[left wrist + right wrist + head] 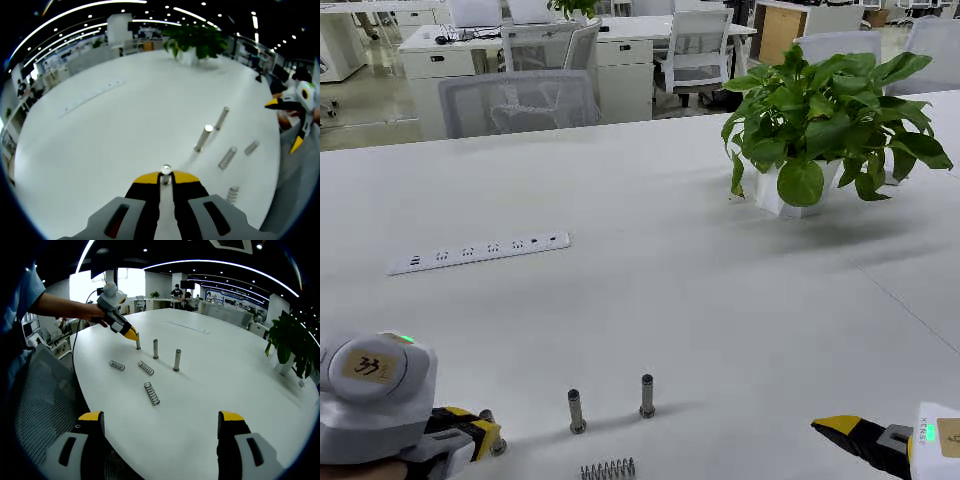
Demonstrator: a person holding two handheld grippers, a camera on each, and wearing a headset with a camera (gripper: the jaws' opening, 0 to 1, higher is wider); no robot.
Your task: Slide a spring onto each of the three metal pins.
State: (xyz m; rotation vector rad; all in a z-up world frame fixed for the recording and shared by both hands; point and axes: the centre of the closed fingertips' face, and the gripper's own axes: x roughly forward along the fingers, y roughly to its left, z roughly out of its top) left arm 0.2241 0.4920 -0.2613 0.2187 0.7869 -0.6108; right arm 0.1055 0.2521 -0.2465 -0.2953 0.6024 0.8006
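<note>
left hand-held gripper (166,176) pinches an upright pin (166,169); right hand-held gripper (161,416) hovers wide open.

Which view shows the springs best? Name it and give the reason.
The right gripper view: all three springs lie whole and apart on the table, nearer the camera than the pins. The left gripper view shows three too, but small and toward its edge. The head view catches one, at its bottom edge.

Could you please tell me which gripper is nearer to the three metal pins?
Left. The left gripper is shut on the end pin; the right gripper hangs open, apart from the other pins, with the springs in between.
</note>
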